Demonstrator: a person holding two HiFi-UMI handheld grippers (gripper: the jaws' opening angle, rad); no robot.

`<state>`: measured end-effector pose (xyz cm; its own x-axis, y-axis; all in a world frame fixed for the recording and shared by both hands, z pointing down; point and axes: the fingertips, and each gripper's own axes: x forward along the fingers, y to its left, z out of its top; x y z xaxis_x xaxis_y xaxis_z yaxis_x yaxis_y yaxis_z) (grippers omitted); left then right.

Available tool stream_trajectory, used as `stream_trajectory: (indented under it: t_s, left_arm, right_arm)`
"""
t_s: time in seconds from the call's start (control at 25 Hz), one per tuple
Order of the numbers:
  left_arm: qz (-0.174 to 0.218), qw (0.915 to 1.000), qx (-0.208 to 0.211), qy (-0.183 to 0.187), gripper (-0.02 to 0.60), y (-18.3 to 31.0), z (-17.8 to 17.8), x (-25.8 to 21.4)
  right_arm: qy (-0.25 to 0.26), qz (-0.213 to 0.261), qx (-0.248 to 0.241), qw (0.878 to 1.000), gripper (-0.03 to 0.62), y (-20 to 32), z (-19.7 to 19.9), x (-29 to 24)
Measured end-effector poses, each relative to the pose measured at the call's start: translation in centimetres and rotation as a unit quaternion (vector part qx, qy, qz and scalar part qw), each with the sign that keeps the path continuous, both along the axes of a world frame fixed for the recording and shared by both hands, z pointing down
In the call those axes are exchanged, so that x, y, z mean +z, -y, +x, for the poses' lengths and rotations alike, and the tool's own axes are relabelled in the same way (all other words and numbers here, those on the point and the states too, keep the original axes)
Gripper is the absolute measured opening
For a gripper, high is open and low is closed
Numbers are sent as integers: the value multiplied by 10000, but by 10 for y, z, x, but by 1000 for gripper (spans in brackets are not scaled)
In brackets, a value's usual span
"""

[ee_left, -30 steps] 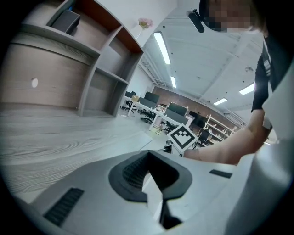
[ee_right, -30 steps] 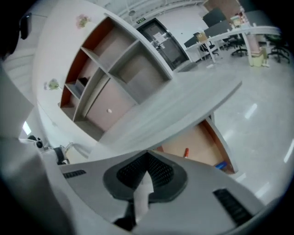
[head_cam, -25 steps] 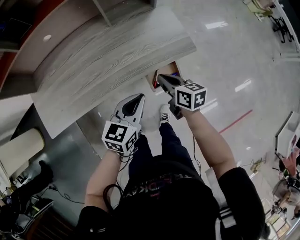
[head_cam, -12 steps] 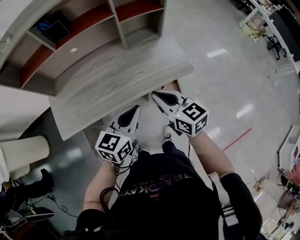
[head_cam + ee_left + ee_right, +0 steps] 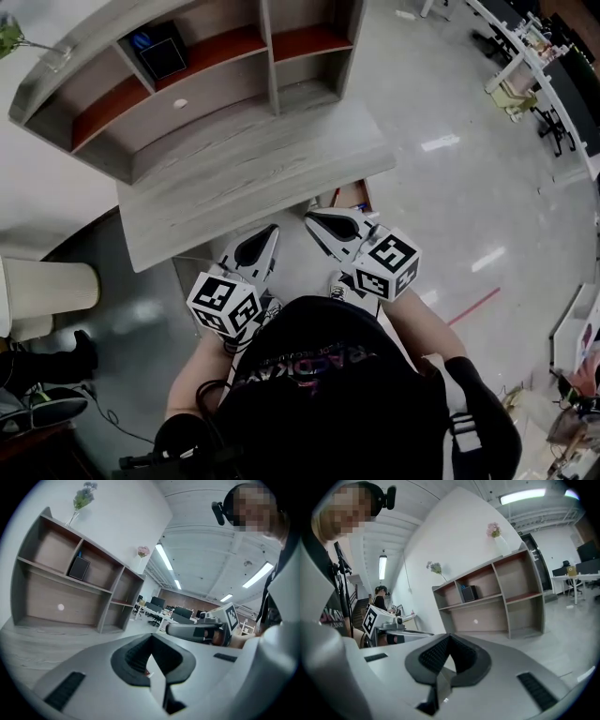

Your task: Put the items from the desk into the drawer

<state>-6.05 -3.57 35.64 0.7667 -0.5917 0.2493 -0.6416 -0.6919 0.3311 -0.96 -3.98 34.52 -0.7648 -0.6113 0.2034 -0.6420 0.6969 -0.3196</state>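
Observation:
The grey wood desk (image 5: pixel 253 178) has a bare top, and no loose item shows on it. Under its right front edge a slice of the drawer (image 5: pixel 351 196) shows, open, with a reddish inside. My left gripper (image 5: pixel 272 231) (image 5: pixel 151 640) hangs shut and empty in front of the desk's front edge. Beside it my right gripper (image 5: pixel 310 217) (image 5: pixel 449 639) is also shut with nothing between its jaws, its tip left of the drawer. The two tips point at the desk edge, close together but apart.
A shelf unit (image 5: pixel 272 56) stands on the desk's back, holding a black box (image 5: pixel 159 52) and a small white disc (image 5: pixel 180 103). Flower vases (image 5: pixel 493 529) stand on top. A cream cylinder (image 5: pixel 47 286) is at left. Office desks and chairs (image 5: pixel 525 84) are far right.
The head view has swung up, so the shelf unit now shows. Both grippers have drawn back toward the body, and the right one has left the drawer. Both stay shut.

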Motion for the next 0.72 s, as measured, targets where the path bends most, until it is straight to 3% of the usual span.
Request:
stream_trajectory:
  t_s: [0.48, 0.72]
  left_arm:
    - [-149, 9999, -14, 76, 9, -13, -9, 13]
    - [-155, 9998, 22, 108, 9, -10, -8, 15]
  right_arm:
    - [103, -362, -393, 9985, 17, -39, -30, 21]
    - [130, -383, -338, 9986, 17, -39, -28, 24]
